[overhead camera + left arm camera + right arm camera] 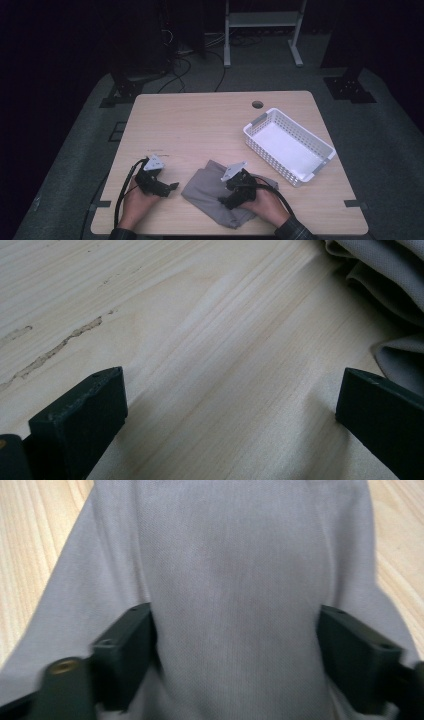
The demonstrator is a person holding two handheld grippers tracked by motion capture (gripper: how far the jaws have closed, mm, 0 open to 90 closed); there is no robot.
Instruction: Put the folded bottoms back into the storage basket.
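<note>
A crumpled grey cloth (205,187) lies on the wooden table (200,125) near its front edge. My right gripper (226,202) rests tips-down on the cloth. In the right gripper view its jaws (235,655) stand wide apart on either side of a raised ridge of the cloth (235,555), which is not pinched. To the left of the cloth, my left gripper (171,187) lies low over bare wood. In the left gripper view it (230,405) is open with nothing between its jaws, and folds of the cloth (385,280) lie at the upper right.
A white perforated basket (270,152) stands empty at the right of the table, set at an angle. A round cable hole (257,104) sits near the far edge. A scratch (60,342) marks the wood beside the left gripper. Dark stands and cables line the floor beyond.
</note>
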